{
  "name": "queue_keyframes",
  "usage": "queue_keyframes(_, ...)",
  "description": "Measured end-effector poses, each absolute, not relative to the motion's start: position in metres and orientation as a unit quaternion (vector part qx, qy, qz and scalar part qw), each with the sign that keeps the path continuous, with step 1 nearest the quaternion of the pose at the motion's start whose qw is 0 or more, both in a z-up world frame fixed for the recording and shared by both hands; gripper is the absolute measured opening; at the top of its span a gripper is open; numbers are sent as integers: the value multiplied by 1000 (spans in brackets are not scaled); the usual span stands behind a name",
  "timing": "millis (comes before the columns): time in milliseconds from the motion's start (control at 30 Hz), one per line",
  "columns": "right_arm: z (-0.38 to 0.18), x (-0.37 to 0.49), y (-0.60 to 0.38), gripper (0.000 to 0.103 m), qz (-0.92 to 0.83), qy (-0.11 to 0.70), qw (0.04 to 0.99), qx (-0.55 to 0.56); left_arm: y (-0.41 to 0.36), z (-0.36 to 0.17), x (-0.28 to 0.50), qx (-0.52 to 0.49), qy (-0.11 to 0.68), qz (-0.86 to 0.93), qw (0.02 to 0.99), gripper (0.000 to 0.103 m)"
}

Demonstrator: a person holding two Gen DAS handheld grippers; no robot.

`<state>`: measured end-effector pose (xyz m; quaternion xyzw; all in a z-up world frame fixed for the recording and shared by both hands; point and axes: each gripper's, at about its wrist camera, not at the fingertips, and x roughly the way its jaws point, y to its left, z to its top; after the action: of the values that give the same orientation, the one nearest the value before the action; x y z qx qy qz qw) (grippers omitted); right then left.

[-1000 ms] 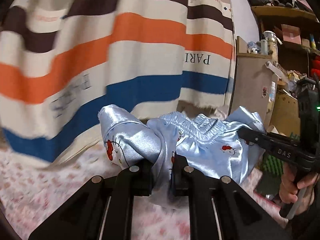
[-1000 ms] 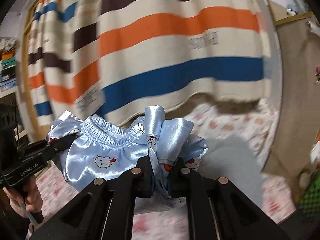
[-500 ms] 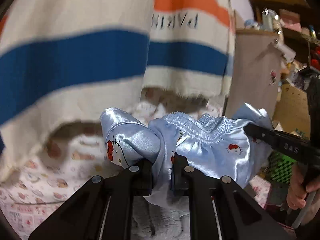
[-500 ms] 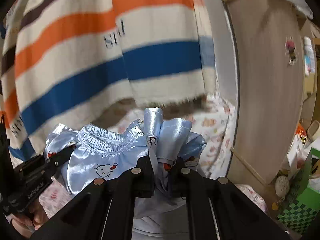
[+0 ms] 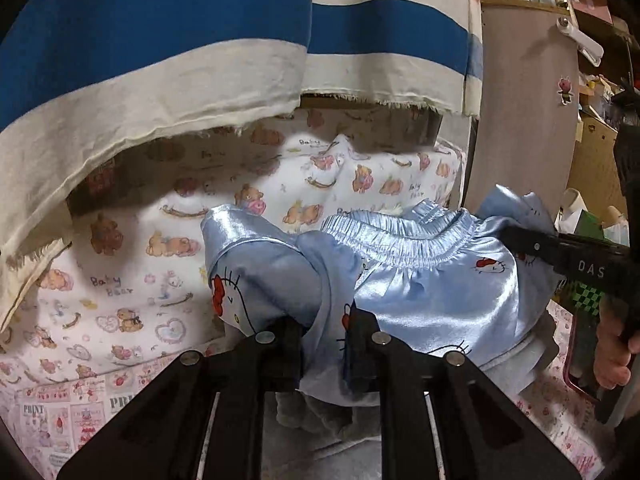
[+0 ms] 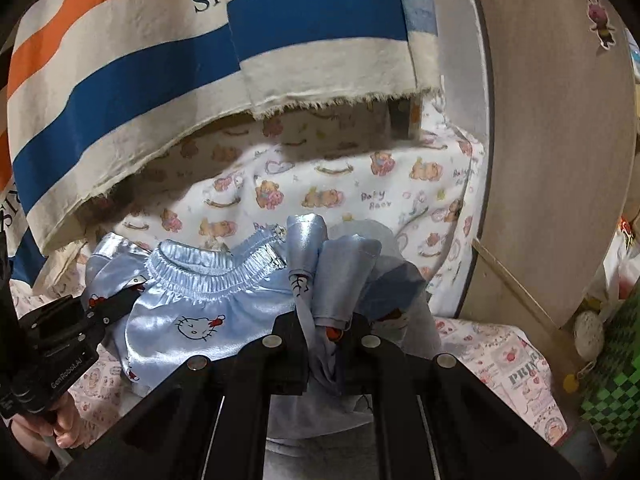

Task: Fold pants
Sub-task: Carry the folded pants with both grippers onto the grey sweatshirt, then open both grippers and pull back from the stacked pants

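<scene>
pants (image 5: 424, 300) are held bunched between both grippers; left gripper (image 5: 326, 344) jaws opening, cloth between; right gripper (image 6: 328, 344) clamped narrow on cloth

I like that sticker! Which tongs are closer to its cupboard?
Right. The right tongs are beside the cupboard; the left tongs are farther off, across the pants.

Black tongs (image 5: 325, 344) with silver screws; the other lettered "DAS" (image 5: 576, 264).

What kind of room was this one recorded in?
Most likely a cluttered bedroom at home: a bed with a teddy-bear print sheet, a striped curtain hanging behind it, and crowded storage shelves to one side.
</scene>
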<state>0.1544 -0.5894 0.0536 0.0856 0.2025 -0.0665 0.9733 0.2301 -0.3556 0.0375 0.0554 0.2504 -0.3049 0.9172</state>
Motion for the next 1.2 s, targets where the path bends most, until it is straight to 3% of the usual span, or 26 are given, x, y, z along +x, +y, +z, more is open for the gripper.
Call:
queue_keyframes(367, 37, 149, -589, 9, -69, 222, 969, 82, -353, 26, 227, 51, 257, -302, 917, 21)
queue_keyframes(467, 37, 145, -589, 10, -74, 210, 972, 79, -349, 29, 225, 55, 248, -292, 922, 37)
queue_keyframes(500, 38, 143, -589, 13, -78, 205, 972, 79, -346, 32, 222, 54, 239, -286, 927, 49)
queue_keyframes(533, 40, 141, -590, 25, -83, 200, 973, 79, -342, 35, 221, 53, 230, -282, 930, 59)
queue_keyframes(567, 42, 138, -590, 42, -89, 192, 974, 79, -338, 38, 218, 51, 222, -279, 933, 62)
queue_keyframes(633, 50, 125, -592, 67, -93, 157, 980, 85, -329, 46, 214, 44, 207, -274, 938, 63)
queue_keyframes(700, 58, 114, -593, 68, -83, 137, 983, 88, -321, 55, 209, 42, 196, -263, 944, 68)
queue_keyframes(933, 82, 86, -568, 68, -74, 107, 990, 47, -289, 93, 169, 40, 105, -237, 965, 103)
queue_keyframes(1000, 87, 78, -561, 79, -68, 94, 992, 46, -277, 102, 158, 30, 84, -227, 970, 103)
queue_keyframes(1067, 93, 66, -554, 99, -64, 69, 994, 59, -269, 109, 152, 24, 74, -219, 973, 103)
queue_keyframes(1200, 98, 50, -542, 103, -62, 31, 995, 72, -248, 117, 142, 8, 65, -214, 975, 103)
